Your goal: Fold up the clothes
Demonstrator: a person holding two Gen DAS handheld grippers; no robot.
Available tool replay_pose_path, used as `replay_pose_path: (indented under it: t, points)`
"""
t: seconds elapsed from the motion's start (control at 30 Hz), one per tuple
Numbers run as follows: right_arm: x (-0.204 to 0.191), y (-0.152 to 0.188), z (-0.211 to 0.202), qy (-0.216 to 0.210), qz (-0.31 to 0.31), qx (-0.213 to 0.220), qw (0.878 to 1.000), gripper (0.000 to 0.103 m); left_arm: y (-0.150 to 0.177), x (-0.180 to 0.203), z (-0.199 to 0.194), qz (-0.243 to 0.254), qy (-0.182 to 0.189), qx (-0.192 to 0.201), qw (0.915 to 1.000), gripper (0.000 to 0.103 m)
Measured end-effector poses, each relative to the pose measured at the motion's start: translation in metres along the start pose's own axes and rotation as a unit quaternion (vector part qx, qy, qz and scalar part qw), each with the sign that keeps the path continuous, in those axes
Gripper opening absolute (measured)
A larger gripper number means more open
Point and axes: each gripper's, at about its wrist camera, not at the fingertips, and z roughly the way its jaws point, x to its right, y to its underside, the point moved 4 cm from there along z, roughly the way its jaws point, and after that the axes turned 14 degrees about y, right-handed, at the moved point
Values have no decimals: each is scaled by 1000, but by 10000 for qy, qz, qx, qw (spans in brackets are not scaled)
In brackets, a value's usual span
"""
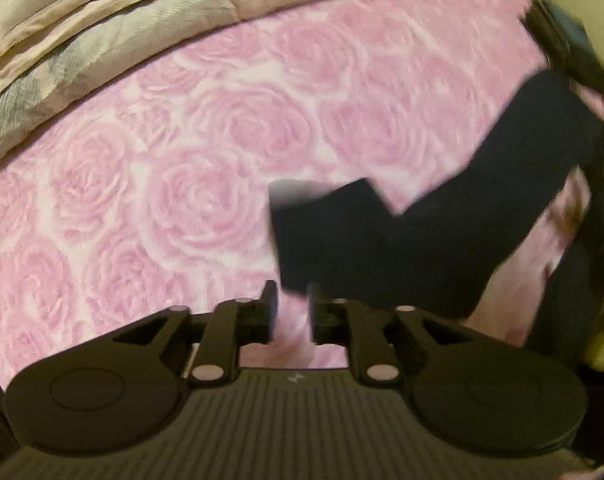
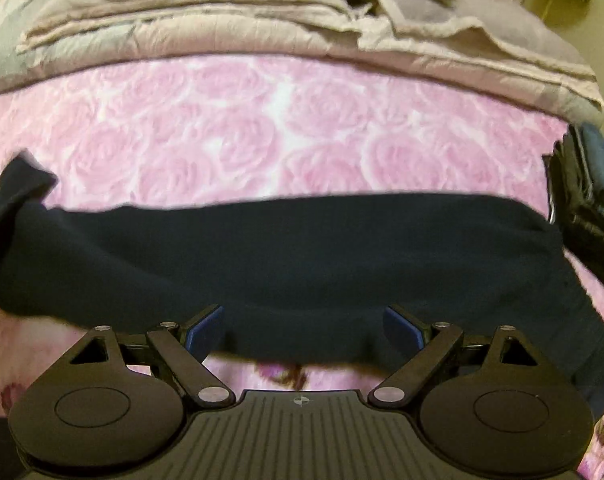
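A dark navy garment [image 2: 285, 256] lies stretched across the pink rose-print bed cover [image 2: 237, 140]. In the right wrist view my right gripper [image 2: 304, 330] is open wide, its blue-padded fingertips on either side of the garment's near edge. In the left wrist view the same garment [image 1: 442, 240] lies to the right and ahead. My left gripper [image 1: 291, 312] has a narrow gap between its fingers and holds nothing; the garment's corner sits just beyond its right finger.
Folded beige and grey bedding [image 2: 261, 28] is piled along the far side of the bed. A dark folded item [image 2: 590, 200] sits at the right edge of the bed; it also shows in the left wrist view [image 1: 566, 44].
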Motion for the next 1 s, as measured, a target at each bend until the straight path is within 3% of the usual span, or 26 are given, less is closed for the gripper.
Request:
replay_pose_path:
  t: [0.03,0.1,0.23,0.3,0.43,0.5,0.57,0.6,0.7,0.8,0.93,1.0]
  points:
    - [-2,4,2,-8,50,-84,10000,89,8,12,4,359,-49,4,9993,35]
    - [-6,11,7,-52,210,-259,9994,89,24,37,13,1074,-147,12,9941,40]
    - [-12,23,16,-151,653,-642,9957,89,42,86,43,2474,-149,-117,9687,51]
    - [-15,25,18,-188,737,-731,9944,89,33,95,66,2456,-96,-292,9689,58]
    - [-18,29,14,-163,687,-683,9952,89,-3,85,103,1048,67,-112,9944,59]
    - [-14,31,11,-114,765,-666,9948,89,-7,73,106,332,-52,-12,9994,51]
    - [-7,35,9,-59,907,-668,9936,89,-8,62,108,-341,-200,58,9992,3]
    - [-2,37,9,-47,966,-674,9930,89,-4,59,104,-509,-327,70,9981,5]
    - [13,43,10,-25,1142,-678,9911,89,26,52,73,-1198,-542,267,9910,4]
    - [26,44,12,-74,1230,-667,9901,89,71,45,33,-2006,-589,603,9760,6]
    - [35,43,12,-249,1100,-645,9915,89,118,47,22,-2701,-832,372,9585,5]
    - [36,42,12,-367,941,-615,9930,89,141,40,27,-3173,-916,165,9438,7]
